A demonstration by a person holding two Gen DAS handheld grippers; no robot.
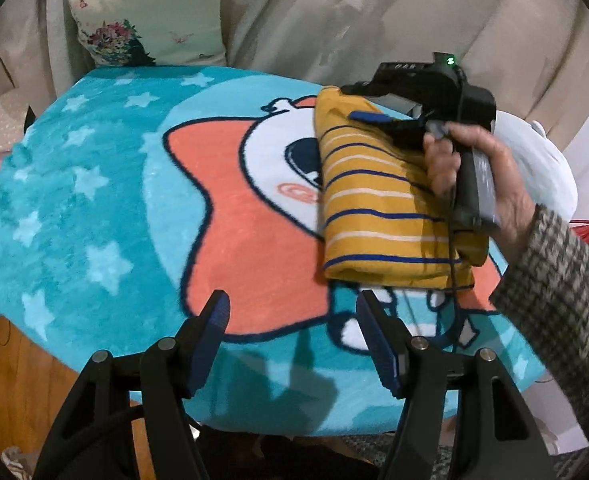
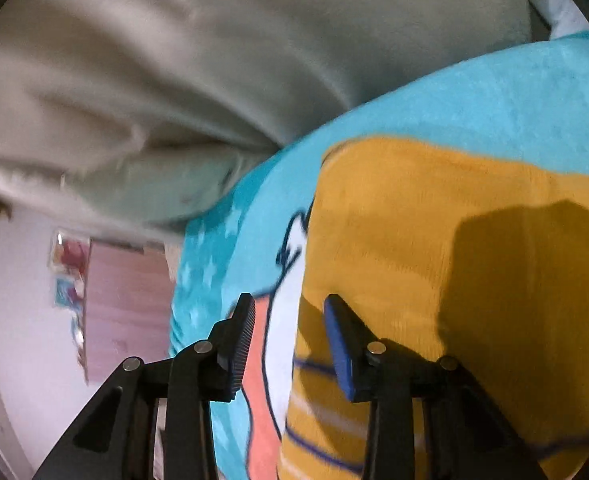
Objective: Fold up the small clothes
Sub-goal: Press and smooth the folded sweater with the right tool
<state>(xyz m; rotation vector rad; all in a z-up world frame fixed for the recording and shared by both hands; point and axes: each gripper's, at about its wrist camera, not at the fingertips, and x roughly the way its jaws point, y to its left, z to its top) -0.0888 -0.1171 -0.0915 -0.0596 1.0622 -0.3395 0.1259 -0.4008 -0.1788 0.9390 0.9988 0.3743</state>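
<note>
a folded yellow striped shirt [image 1: 390, 204] is lying on the right side of a turquoise cartoon blanket [image 1: 94, 200] – its long axis running away from the left gripper [image 1: 294, 312], whose fingers are standing wide and empty, short of its near edge. the right gripper [image 2: 288, 320], nearer, is hovering over the far end, fingers part open, gripping nothing – the left-hand one off the cloth's edge. the knit looks soft and thin, the blanket plush.
</note>
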